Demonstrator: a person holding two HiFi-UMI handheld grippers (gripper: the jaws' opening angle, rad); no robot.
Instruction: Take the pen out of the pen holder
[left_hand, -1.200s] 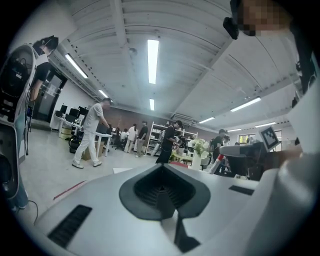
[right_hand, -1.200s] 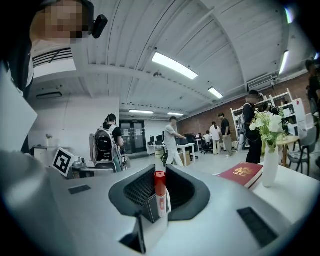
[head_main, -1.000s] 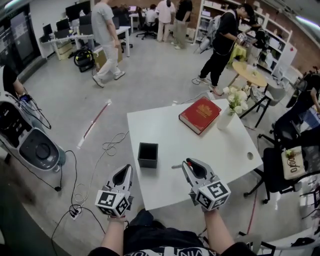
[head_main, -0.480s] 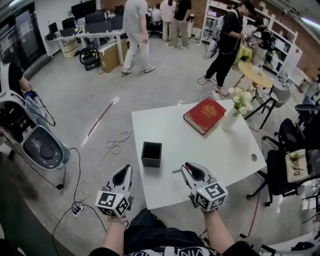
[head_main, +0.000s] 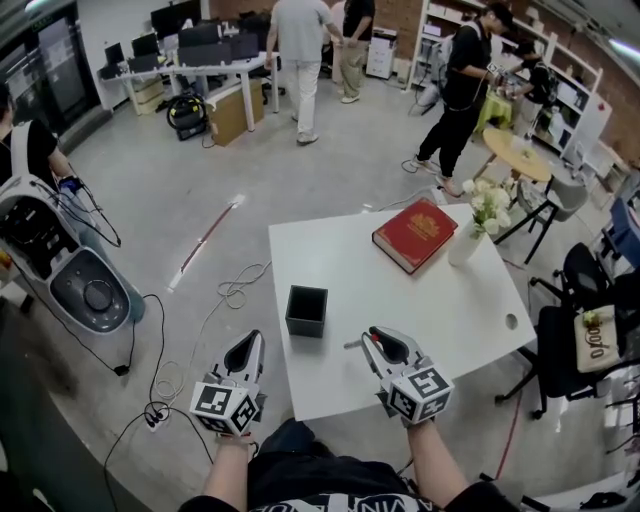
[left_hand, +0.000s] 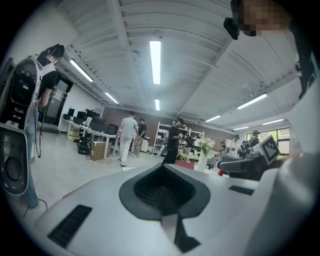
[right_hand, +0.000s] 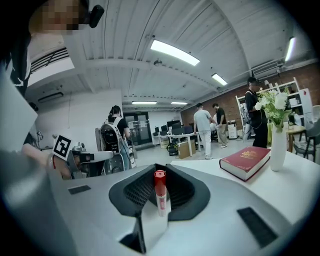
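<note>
A black square pen holder (head_main: 305, 311) stands on the white table (head_main: 440, 300) near its left front part; its inside is dark. My right gripper (head_main: 373, 336) hovers over the table's front edge, right of the holder, shut on a pen (head_main: 353, 344) whose end pokes out to the left. In the right gripper view the pen (right_hand: 160, 192) has a red cap and sits clamped between the pads (right_hand: 142, 192). My left gripper (head_main: 247, 344) hangs off the table's left front corner, shut with nothing in it; the left gripper view shows its pads (left_hand: 162, 190) closed together.
A red book (head_main: 420, 235) and a white vase of flowers (head_main: 470, 238) sit at the table's far right. Cables (head_main: 235, 290) trail on the floor to the left, beside a grey machine (head_main: 85, 290). Chairs (head_main: 585, 330) stand to the right. People walk in the background.
Both grippers have stayed nearly still, the right one keeping the pen. The head view has drifted a little, and a person in the background has walked to the right.
</note>
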